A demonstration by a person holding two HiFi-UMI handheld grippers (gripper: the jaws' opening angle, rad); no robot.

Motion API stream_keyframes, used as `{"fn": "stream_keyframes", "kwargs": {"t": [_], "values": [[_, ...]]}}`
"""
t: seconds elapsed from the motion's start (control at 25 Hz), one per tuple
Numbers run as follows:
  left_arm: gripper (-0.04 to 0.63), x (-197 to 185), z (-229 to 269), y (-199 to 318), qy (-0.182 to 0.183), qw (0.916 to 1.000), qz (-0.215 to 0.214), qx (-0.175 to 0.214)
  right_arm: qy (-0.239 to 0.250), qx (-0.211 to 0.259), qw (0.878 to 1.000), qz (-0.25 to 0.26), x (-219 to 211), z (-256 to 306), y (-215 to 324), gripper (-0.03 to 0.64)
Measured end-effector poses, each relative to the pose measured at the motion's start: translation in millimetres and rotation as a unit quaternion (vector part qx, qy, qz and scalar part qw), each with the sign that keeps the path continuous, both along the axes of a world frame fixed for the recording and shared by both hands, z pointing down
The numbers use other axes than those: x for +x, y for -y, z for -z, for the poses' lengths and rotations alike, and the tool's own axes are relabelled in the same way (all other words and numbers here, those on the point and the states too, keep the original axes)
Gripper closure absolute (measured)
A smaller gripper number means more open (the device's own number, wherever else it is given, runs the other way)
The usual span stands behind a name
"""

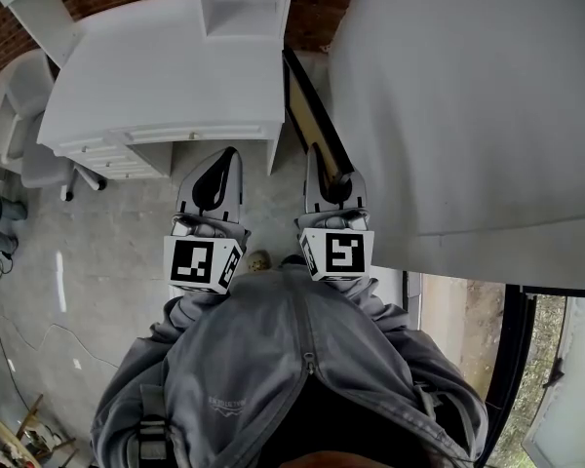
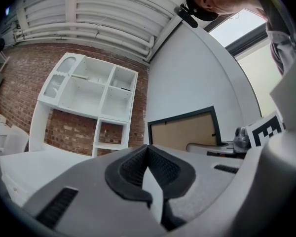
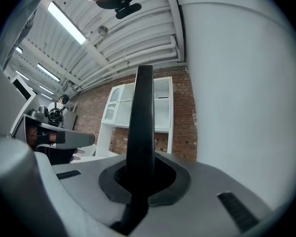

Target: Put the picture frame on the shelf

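Right tongs [image 3: 143, 176] are clamped on the black edge of the picture frame [image 3: 142, 107], which stands upright with its brown back towards the left tongs [image 2: 149, 157], close beside a white wall [image 3: 246, 107]. Those are pressed together, empty. Ahead, the white shelf [image 2: 91, 95] stands on the tabletop [image 1: 166, 76] against a brick wall [image 2: 19, 78].

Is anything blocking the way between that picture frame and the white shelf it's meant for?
Nothing visible does. The right gripper is shut on the picture frame, and the shelf stands ahead on the white desk, whose top shows nothing in the way. The white wall runs close beside the frame, not across its path.
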State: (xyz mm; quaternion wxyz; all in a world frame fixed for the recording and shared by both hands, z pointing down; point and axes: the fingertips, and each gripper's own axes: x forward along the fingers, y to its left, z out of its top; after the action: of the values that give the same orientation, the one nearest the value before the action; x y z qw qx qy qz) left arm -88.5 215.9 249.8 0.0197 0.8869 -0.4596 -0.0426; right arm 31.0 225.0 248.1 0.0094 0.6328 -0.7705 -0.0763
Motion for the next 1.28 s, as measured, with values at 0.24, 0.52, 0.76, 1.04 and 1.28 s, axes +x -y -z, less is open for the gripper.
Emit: {"fn": "stream_keyframes", "kwargs": {"t": [0.24, 0.52, 0.76, 1.04, 1.28], "values": [[0.588, -10, 1, 9, -0.005, 1.0, 0.005, -0.002, -0.002, -0.002, 1.0, 0.003, -5, 2, 10, 0.584], [0.588, -11, 1, 21, -0.006, 0.9999, 0.01, 0.0, 0.006, -0.004, 1.0, 0.004, -1, 0, 25, 0.584], [0.588, -5, -1, 50, -0.005, 0.9999, 0.015, 0.004, 0.007, 0.004, 1.0, 0.016, 2, -2, 55, 0.584], [0.588, 5, -8, 99, -0.006, 0.9999, 0.016, -0.004, 0.005, -0.001, 1.0, 0.017, 12, -9, 108, 0.584], [0.588, 20, -20, 154, -0.006, 0.9997, 0.018, -0.015, 0.004, -0.014, 1.0, 0.026, 24, -24, 165, 0.584]]}}
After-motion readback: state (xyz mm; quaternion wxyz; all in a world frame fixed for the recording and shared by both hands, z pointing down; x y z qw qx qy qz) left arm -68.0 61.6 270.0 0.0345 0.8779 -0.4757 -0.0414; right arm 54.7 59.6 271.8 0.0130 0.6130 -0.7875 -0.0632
